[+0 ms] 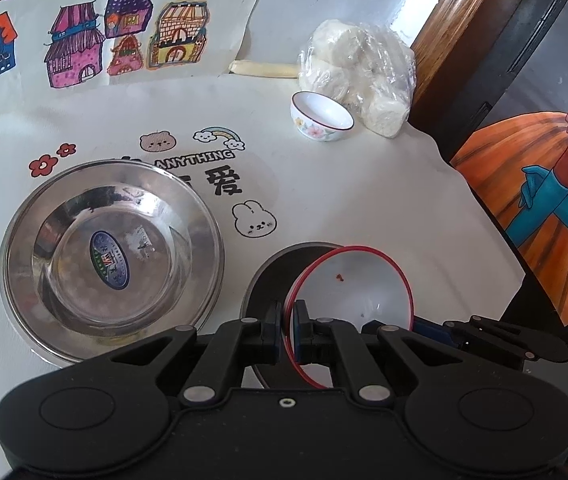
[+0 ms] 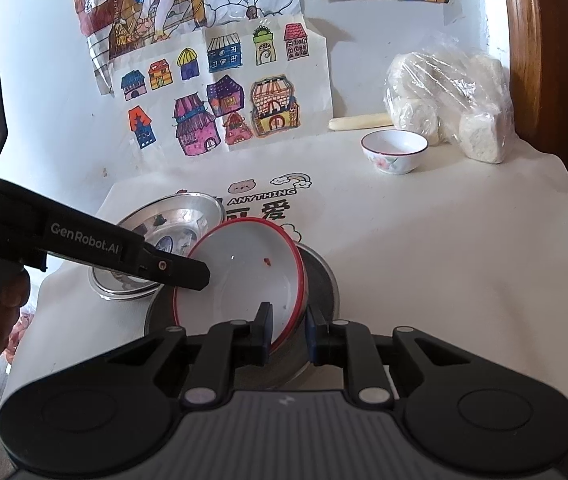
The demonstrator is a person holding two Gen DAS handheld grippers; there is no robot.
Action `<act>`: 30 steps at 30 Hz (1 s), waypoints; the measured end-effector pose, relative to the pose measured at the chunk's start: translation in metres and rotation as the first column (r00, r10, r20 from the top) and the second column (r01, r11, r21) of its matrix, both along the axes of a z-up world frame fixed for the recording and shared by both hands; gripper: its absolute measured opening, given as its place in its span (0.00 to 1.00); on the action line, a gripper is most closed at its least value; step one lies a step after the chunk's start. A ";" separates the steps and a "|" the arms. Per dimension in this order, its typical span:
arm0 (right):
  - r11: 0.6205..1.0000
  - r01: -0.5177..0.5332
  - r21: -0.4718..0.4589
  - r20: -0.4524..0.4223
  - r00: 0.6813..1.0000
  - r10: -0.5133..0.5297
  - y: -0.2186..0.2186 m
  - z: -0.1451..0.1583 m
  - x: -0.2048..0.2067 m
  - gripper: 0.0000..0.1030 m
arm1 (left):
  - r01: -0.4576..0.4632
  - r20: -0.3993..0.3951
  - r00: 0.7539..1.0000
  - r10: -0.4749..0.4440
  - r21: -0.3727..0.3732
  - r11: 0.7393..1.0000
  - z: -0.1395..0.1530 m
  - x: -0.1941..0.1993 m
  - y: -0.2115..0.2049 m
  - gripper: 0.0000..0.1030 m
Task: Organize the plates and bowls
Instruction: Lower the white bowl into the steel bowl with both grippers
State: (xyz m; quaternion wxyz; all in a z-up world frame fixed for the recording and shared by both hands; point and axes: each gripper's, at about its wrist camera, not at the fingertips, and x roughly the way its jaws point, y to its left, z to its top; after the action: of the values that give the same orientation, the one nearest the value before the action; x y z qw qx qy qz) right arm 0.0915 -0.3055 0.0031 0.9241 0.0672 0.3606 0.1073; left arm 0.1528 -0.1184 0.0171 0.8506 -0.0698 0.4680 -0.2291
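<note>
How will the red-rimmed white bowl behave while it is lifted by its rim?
The red-rimmed white bowl looks glazed, so probably slippery and breakable. The left hand-held gripper pinches only its thin rim, and it is tilted over the metal dish, so it may pivot.

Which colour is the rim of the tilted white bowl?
Red, a thin line around the white bowl; the right wrist view shows it best.

Open cloth (image 2: 444, 264) lay to the right of the steel pan (image 2: 324, 280), reachable from that side. Left side blocked by steel dish (image 1: 108, 256) (just beside pan). Small bowl (image 1: 321, 116) and bag (image 1: 360, 76) crowded the far right corner.
</note>
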 end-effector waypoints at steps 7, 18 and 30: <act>1.000 -0.011 0.007 -0.010 1.000 0.011 0.001 -0.001 0.001 0.19 | -0.013 -0.025 1.000 0.013 -0.006 1.000 -0.004 0.002 0.003 0.05; 1.000 -0.015 0.007 -0.014 1.000 0.016 0.002 -0.003 0.002 0.19 | -0.024 -0.042 0.999 0.024 -0.005 1.000 -0.008 0.004 0.006 0.05; 1.000 -0.005 0.006 -0.003 1.000 0.005 0.002 -0.004 0.003 0.19 | -0.031 -0.023 0.999 0.030 -0.046 0.998 -0.001 0.006 0.009 0.05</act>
State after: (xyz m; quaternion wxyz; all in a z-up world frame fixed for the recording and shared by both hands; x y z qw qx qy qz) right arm 0.0946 -0.3038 -0.0004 0.9230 0.0693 0.3619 0.1109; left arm 0.1585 -0.1093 0.0162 0.8470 -0.0990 0.4708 -0.2259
